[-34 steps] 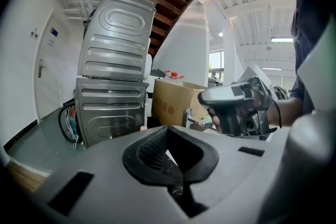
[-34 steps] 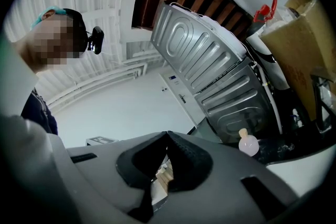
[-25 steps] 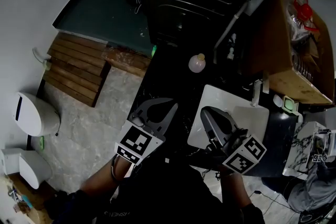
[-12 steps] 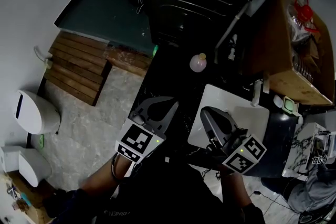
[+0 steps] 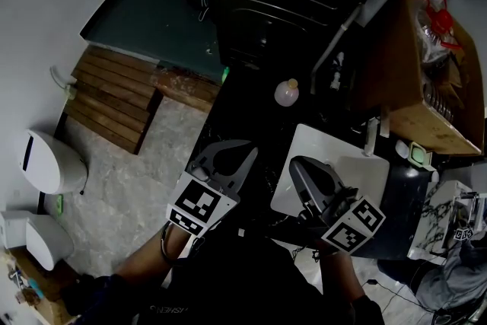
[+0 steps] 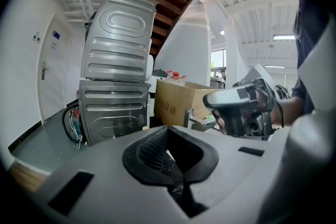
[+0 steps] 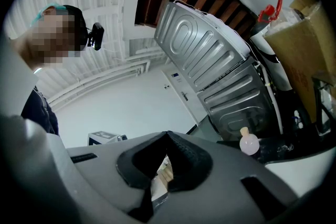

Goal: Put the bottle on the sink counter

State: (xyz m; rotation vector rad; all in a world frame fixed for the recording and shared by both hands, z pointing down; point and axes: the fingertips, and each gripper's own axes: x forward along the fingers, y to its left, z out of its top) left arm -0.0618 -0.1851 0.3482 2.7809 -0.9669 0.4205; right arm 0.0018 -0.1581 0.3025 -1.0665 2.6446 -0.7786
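Nothing has shifted over the last second. The left gripper (image 5: 249,154) and right gripper (image 5: 295,164) hover near, both closed and empty. The bottle (image 5: 286,92) stands upright on the dark counter (image 5: 245,109), just beyond the white sink (image 5: 303,142) and well apart from both, so it looks already placed. Its base is lost against the dark surface.

Two grippers: the left gripper (image 5: 243,155) and the right gripper (image 5: 296,163). One pink bottle (image 5: 286,92) by the far edge of the counter (image 5: 240,114). One white sink (image 5: 308,139) with one faucet (image 5: 370,135). One cardboard box (image 5: 411,80). On the floor, one slatted wooden mat (image 5: 110,99) and two white units – the farther unit (image 5: 46,164), the nearer unit (image 5: 34,240)
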